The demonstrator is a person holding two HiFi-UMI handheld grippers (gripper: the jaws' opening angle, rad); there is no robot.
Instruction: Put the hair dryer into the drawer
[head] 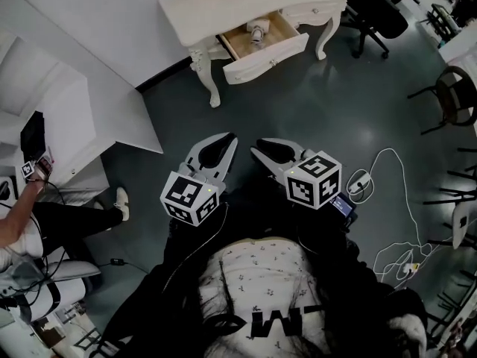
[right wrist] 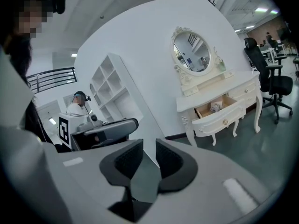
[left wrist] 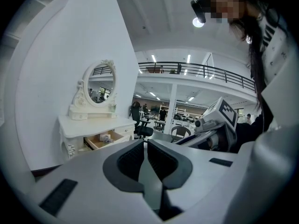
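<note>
The white dressing table (head: 246, 2) stands at the far side of the floor with its drawer (head: 270, 55) pulled out. A pale hair dryer (head: 257, 32) lies inside the drawer, and it also shows small in the right gripper view as the hair dryer (right wrist: 215, 108) and in the left gripper view as the hair dryer (left wrist: 106, 137). My left gripper (head: 231, 137) and right gripper (head: 257, 146) hang side by side close to my body, well short of the table. Both point toward it, shut and holding nothing. The left gripper (left wrist: 145, 143) and right gripper (right wrist: 149, 146) show bare pads.
A black office chair (head: 376, 13) stands right of the table. A white shelf unit (head: 52, 118) lines the left wall, with a seated person (head: 45, 222) beside it. A white cable (head: 395, 200) lies on the floor at right, near more chairs (head: 455, 95).
</note>
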